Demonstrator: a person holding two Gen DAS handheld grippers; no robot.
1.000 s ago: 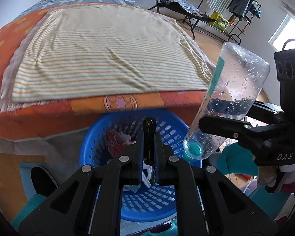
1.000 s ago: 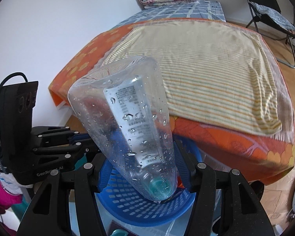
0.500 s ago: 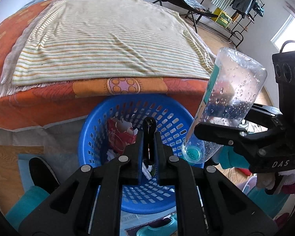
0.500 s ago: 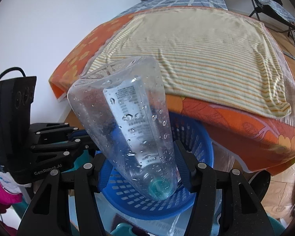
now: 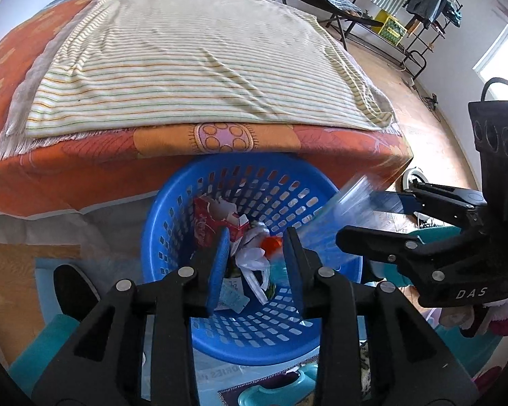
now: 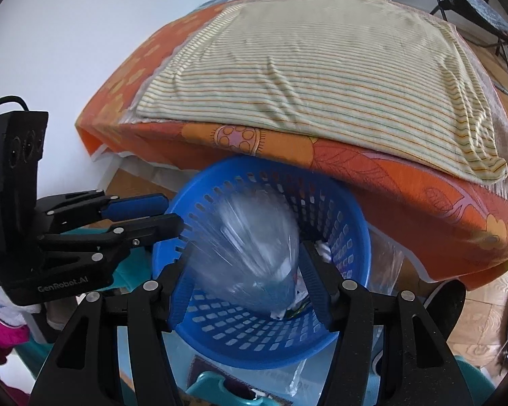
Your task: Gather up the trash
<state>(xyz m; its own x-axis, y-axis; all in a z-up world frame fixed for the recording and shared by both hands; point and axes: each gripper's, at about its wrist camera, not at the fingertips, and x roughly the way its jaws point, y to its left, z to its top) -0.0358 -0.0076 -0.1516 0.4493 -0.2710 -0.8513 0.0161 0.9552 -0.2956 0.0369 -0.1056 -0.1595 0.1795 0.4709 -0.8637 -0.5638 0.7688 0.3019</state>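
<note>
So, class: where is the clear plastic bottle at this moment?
In the right wrist view the clear plastic bottle, motion-blurred, sits between the right gripper fingers, cap end down inside the blue basket at the foot of the bed.

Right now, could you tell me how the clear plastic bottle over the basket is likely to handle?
The bottle looks nearly empty, so probably light. Its thin clear wall likely dents under a squeeze. Round and smooth, it may roll among the scraps in the blue basket.
</note>
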